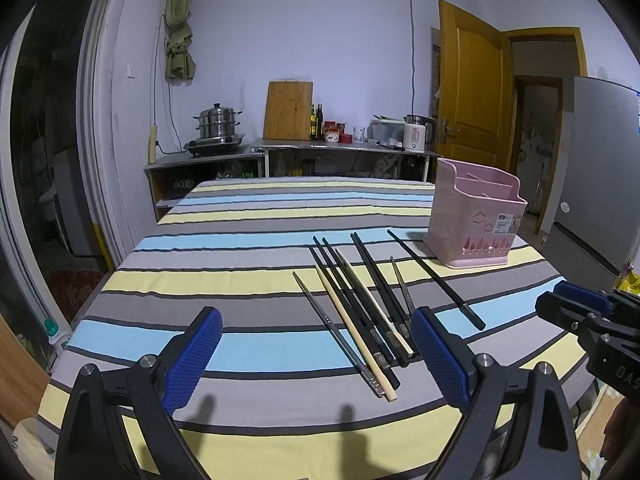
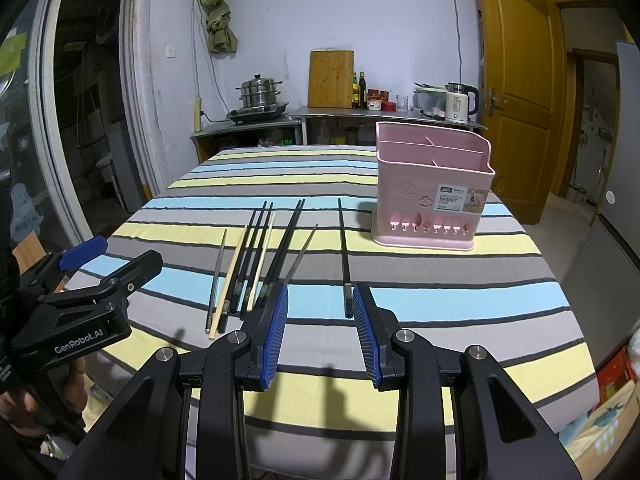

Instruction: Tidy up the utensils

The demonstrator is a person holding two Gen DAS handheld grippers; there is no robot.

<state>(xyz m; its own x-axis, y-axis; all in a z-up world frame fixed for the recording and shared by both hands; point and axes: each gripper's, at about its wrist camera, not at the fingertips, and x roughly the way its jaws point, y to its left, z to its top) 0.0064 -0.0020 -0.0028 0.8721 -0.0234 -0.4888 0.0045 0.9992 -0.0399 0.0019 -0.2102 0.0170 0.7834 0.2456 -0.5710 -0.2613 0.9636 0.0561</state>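
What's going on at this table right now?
A person holds a hand-held gripper in each hand over a striped tablecloth. Loose chopsticks lie on the cloth beside an empty pink utensil basket. The right hand-held gripper is open, lined up around the near end of a single black chopstick. The left hand-held gripper is open and holds nothing. Nothing is in the basket yet.

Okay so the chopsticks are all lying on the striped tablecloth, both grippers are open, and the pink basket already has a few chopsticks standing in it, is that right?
Not quite. The basket holds nothing: the right wrist view looks into its compartments and they are bare. The rest stands: the chopsticks lie on the striped tablecloth, and both the left gripper and the right gripper are open.
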